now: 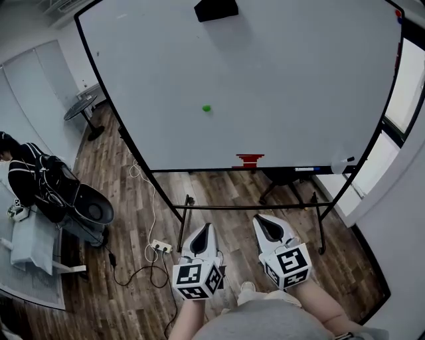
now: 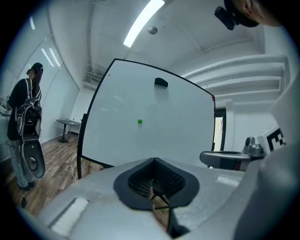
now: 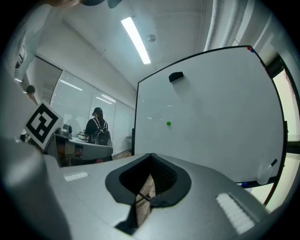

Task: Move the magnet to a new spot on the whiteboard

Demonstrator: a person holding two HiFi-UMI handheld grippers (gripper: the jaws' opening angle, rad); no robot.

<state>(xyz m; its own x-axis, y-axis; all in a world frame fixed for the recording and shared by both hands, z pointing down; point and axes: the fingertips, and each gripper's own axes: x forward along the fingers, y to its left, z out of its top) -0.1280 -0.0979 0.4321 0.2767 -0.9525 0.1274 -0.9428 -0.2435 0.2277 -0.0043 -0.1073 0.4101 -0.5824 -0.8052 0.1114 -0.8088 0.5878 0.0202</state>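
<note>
Magnet (image 1: 206,107): small green dot stuck mid-whiteboard (image 1: 285,80), well apart from both tools.
Left gripper (image 1: 206,231): jaws together, empty, held low.
Right gripper (image 1: 264,224): jaws together, empty.
Risk: reaching it with the jaws unopened would likely knock it off the board.

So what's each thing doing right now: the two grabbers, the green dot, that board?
Left gripper: shut, empty, held low, short of the board.
Right gripper: shut, empty, also held low.
Green magnet: stuck on the whiteboard, nothing touching it.
Whiteboard: upright on its stand.
Black eraser: stuck near the board's top edge.
</note>
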